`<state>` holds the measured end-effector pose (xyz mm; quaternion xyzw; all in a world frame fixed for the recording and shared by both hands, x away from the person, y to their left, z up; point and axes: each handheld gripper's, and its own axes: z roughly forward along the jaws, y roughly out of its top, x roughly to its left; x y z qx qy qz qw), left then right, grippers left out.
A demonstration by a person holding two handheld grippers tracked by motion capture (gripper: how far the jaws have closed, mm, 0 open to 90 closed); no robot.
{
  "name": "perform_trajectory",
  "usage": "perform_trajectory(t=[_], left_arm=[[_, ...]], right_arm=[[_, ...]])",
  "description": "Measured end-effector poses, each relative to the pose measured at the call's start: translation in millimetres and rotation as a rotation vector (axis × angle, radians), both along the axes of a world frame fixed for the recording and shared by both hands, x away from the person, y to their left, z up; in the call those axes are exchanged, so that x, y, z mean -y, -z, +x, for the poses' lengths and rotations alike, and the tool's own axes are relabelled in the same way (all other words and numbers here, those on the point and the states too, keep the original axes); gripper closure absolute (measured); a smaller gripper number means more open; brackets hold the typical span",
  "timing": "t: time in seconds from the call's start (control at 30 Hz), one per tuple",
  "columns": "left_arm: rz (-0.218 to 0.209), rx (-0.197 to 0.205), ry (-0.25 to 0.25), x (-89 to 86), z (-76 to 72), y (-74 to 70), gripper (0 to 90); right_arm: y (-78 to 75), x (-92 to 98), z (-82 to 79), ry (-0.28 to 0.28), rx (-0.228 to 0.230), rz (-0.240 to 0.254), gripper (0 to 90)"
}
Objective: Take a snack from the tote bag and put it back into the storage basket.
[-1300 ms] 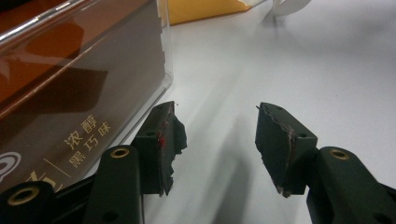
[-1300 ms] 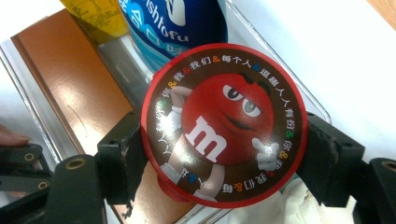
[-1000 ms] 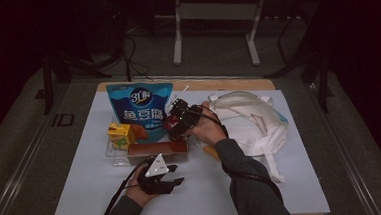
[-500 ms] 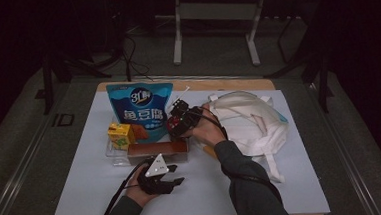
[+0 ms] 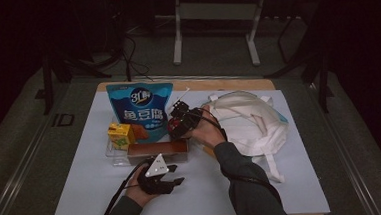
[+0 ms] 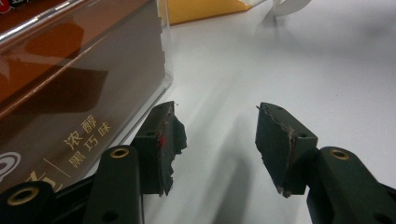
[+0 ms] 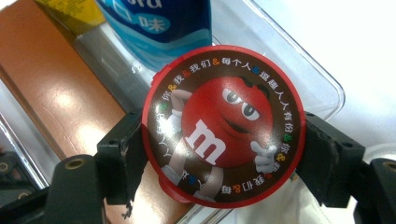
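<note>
Candy tin (image 7: 223, 126), round and red-rimmed with a cartoon lid, sits pinched across its width between the jaws of the right gripper (image 7: 223, 154), held in the air above the clear tray (image 5: 112, 157). In the high view that gripper (image 5: 179, 123) hovers at the tray's two o'clock corner, just in front of the blue snack pouch (image 5: 139, 110). The left gripper (image 6: 215, 144) rests on the table at the tray's six o'clock side, jaws spread with nothing between them, beside the brown chocolate box (image 6: 70, 93). The yellow drink carton (image 5: 120, 136) stands at the tray's nine o'clock end. By my reading, the tin is lifted but not yet set down or bagged; the white tote bag (image 5: 249, 124) lies at three o'clock.
</note>
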<state>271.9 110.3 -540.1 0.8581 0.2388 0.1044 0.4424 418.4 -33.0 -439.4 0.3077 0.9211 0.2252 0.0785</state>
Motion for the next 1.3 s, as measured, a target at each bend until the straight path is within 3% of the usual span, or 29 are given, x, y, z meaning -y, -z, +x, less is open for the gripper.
perform_trajectory(t=[0.3, 1.3], left_arm=[[0.001, 0.001, 0.0, 0.1, -0.1, 0.0, 47.9], [-0.001, -0.006, -0.001, -0.2, 0.8, 0.1, 47.6]], right_arm=[[-10.9, 4.4, -0.3, 0.002, 0.036, 0.019, 27.4], [-27.5, 23.1, -4.3, 0.016, 0.066, 0.067, 29.7]])
